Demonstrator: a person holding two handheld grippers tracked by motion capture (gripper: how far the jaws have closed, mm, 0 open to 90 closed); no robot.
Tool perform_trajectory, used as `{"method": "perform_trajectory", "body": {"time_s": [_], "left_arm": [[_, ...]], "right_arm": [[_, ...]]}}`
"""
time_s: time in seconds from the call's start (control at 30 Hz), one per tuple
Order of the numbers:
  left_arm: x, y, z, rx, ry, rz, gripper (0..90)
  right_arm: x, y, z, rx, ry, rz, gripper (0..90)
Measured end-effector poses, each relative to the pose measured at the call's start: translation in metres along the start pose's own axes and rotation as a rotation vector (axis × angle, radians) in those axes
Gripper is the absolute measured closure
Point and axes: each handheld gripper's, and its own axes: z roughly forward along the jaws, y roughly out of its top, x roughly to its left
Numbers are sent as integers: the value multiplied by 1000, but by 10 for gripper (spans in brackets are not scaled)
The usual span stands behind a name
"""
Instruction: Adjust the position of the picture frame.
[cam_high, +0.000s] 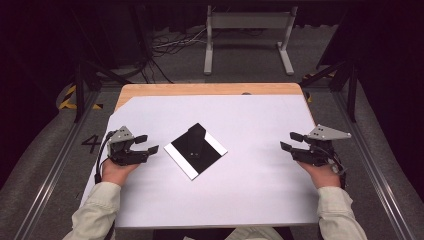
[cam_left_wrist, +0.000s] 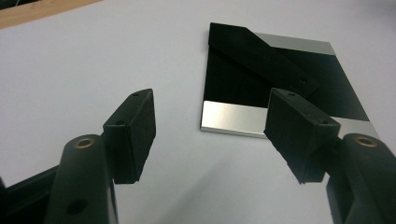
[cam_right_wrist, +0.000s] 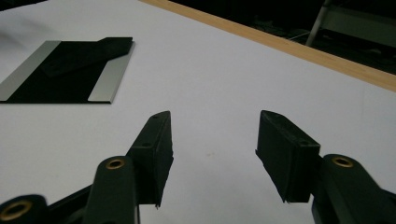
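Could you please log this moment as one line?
left gripper: open, empty | right gripper: open, empty | flat black square plate with silver edge strips: centred on white table sheet, black angled bar on top, untouched

Parted jaws over white sheet (cam_right_wrist: 224, 93), black plate (cam_right_wrist: 65, 70) far left

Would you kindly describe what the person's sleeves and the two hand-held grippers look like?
Each black hand-held gripper, left and right, has two blocky black jaws with brass-coloured pivot rings, a grey three-cornered plate on top and a trailing black cable. The person wears pale beige long sleeves.
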Motion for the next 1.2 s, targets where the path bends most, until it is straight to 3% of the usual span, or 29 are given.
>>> {"method": "perform_trajectory", "body": {"time_s": [0.1, 0.17, 0.33, 0.5, 0.8, 0.97, 1.2], "left_arm": [[1, 2, 3, 31, 15, -63, 364], [3, 4, 4, 36, 0, -98, 377], [6, 8, 11, 45, -14, -139, 485], [5, 15, 20, 79, -21, -153, 550], [4, 21, 35, 122, 10, -134, 892], [8, 22, 44, 130, 0, -176, 900], [10, 23, 57, 158, 13, -190, 900]], "right_arm": [[3, 0, -1, 6, -6, -4, 444], [3, -1, -1, 9, -8, -6, 444], [4, -3, -6, 13, -11, 8, 446], [6, -3, -9, 29, -22, 10, 448], [7, -6, -17, 33, -34, 24, 444], [8, -8, -21, 37, -41, 30, 444], [8, -12, -25, 42, -47, 35, 443]]}}
